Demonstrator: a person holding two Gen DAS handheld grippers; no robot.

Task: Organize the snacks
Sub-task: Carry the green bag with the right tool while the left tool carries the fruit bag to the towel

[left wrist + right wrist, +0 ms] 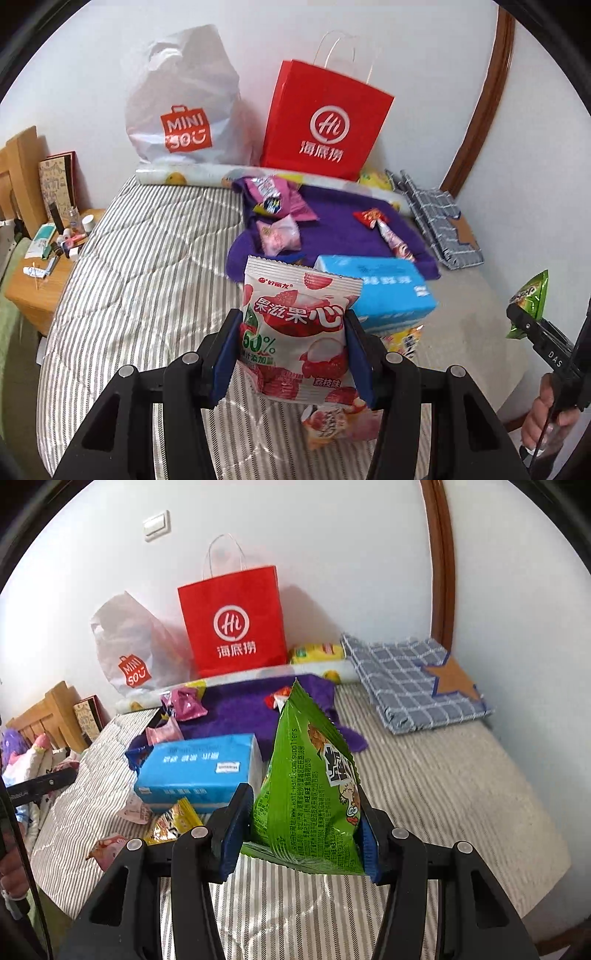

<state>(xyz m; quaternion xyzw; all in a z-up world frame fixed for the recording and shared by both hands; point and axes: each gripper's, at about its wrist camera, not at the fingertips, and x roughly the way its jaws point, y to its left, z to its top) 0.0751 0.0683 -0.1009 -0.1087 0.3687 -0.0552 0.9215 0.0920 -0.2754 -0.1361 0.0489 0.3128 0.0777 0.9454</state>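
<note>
The left gripper [291, 354] pinches a white and red lychee-printed snack packet [295, 332] between its blue pads, holding it upright above the grey-and-white striped bed cover [140, 280]. Below it lies a small pink and orange snack packet [325, 421] on the bed. Behind stands a blue rectangular tissue pack [384, 291], with a yellow wrapper [404, 341] showing beside its near corner. Farther back, a purple cloth [340, 229] carries pink and purple candy bags [277, 206] and a red wrapped sweet [373, 218]. Against the wall, a white plastic shopping bag with an orange logo [184, 107] stands left of a red paper carrier bag with white handles [325, 125]. A blue checked folded fabric [432, 218] lies to the right.

The right gripper [299, 834] clamps a green pyramid-shaped foil snack bag [314, 794] at its base, point upward, over the same bed; in the left view it appears at the right edge, with a hand [546, 410] on the handle.
</note>
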